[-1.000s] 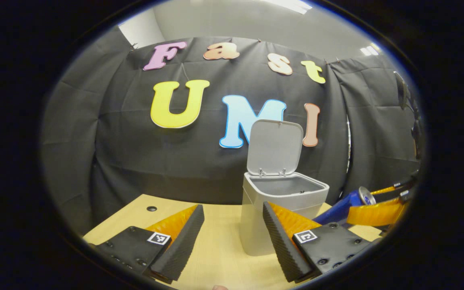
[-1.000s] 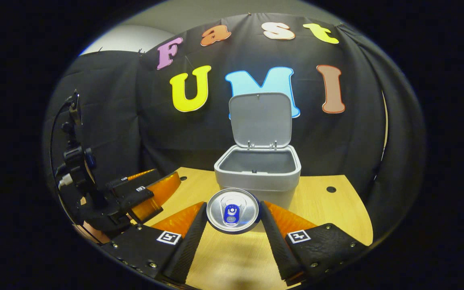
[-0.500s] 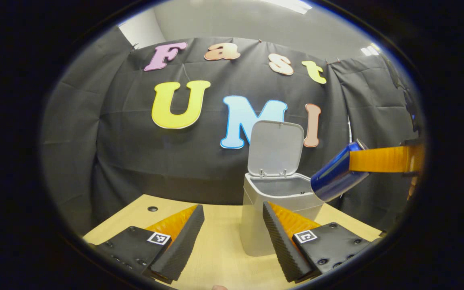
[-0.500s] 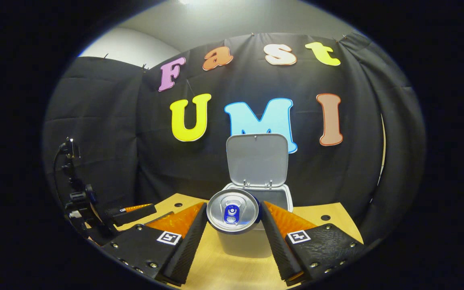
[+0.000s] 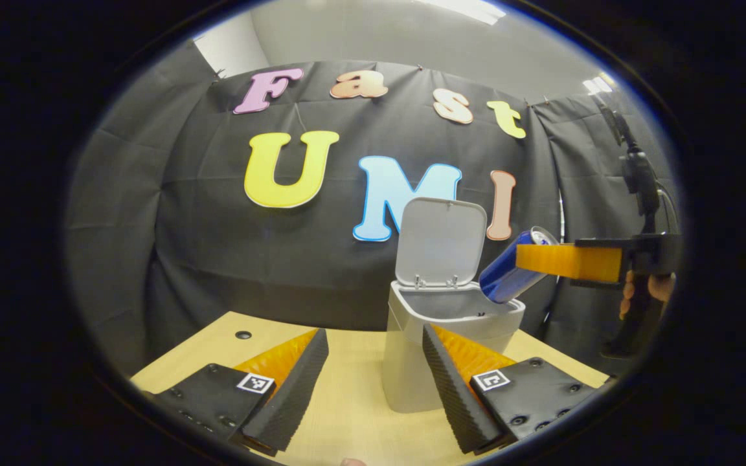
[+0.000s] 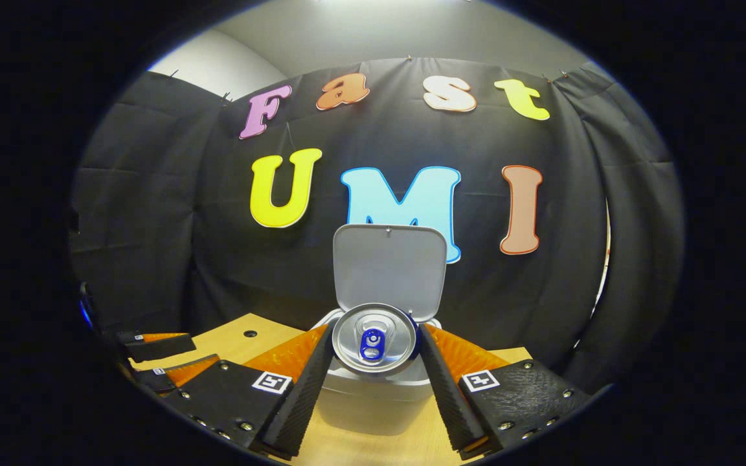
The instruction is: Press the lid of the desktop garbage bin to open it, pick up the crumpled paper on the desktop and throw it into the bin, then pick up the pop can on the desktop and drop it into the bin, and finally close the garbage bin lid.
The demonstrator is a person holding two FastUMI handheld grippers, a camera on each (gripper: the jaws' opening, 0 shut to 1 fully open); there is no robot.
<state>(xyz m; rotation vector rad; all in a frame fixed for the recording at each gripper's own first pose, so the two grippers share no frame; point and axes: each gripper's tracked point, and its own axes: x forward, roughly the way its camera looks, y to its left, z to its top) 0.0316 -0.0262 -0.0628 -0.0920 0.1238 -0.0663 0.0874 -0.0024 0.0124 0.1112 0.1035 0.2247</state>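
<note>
A grey desktop bin (image 5: 415, 362) stands on the wooden table with its lid (image 5: 441, 241) raised upright. A blue pop can (image 5: 506, 275) hangs tilted over the bin's right rim, held by my right gripper (image 5: 544, 259). In the right gripper view the can's silver top (image 6: 373, 336) sits between the two fingers, with my right gripper (image 6: 373, 362) shut on it, in front of the lid (image 6: 389, 268) and above the bin (image 6: 376, 401). My left gripper (image 5: 373, 382) stands open low over the table, just in front of the bin, with nothing in it.
A hand (image 5: 645, 291) grips the right gripper's handle at the right. The wooden table (image 5: 347, 414) has a small dark hole (image 5: 243, 334) at its far left. The left gripper's fingers (image 6: 153, 346) lie low at the left in the right gripper view.
My right gripper has lifted the can from table height and carried it leftward over the bin's opening. The left gripper has stayed put, open.
</note>
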